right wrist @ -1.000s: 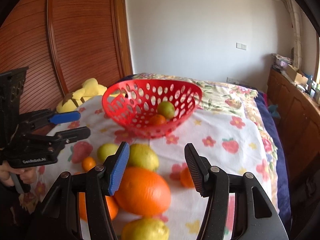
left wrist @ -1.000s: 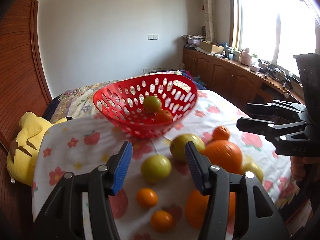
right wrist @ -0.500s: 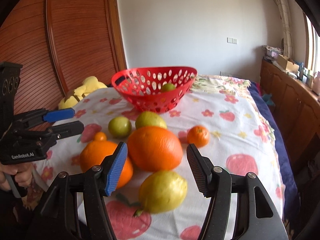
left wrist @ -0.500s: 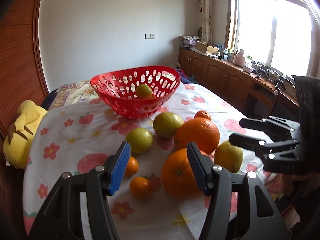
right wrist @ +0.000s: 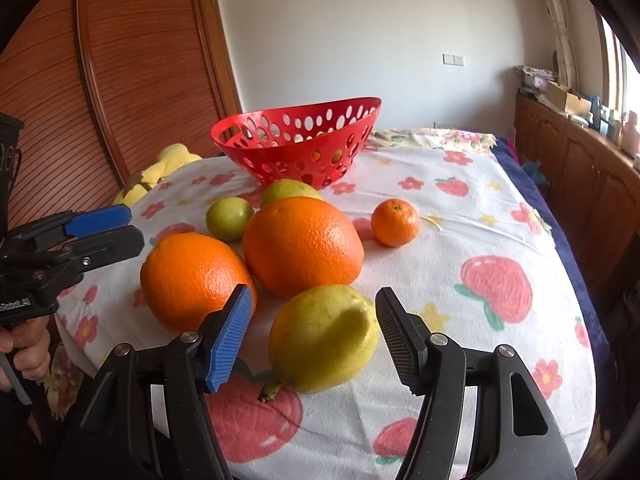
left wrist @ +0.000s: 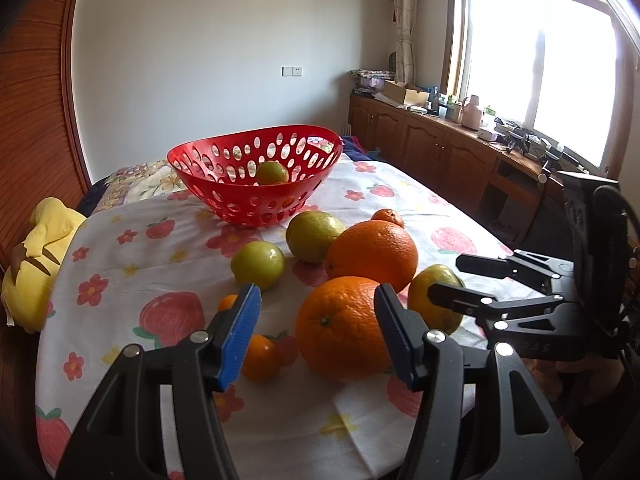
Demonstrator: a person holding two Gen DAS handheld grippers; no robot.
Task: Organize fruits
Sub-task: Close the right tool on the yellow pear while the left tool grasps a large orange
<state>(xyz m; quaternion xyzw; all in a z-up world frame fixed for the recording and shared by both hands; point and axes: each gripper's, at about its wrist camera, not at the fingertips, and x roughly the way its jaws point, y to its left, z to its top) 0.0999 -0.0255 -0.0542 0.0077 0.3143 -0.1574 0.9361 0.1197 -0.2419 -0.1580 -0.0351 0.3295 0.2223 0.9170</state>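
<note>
On the flower-printed cloth (right wrist: 460,248), the right gripper (right wrist: 312,340) brackets a smooth yellow lemon (right wrist: 324,338), ribbed pads opening, not touching. The left gripper (left wrist: 316,332) gapes before a dimpled orange (left wrist: 340,344).

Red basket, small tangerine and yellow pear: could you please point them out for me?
red basket (right wrist: 280,128), right wrist view, front wall.
small tangerine (right wrist: 395,222), right wrist view, middle.
yellow pear (right wrist: 320,340), right wrist view, body.

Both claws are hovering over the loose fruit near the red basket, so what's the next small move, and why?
Probably ease the right claw forward around the yellow-green lemon. Its jaws are opening and already frame the lemon without touching it, while the perforated red plastic basket holds only a little fruit.
</note>
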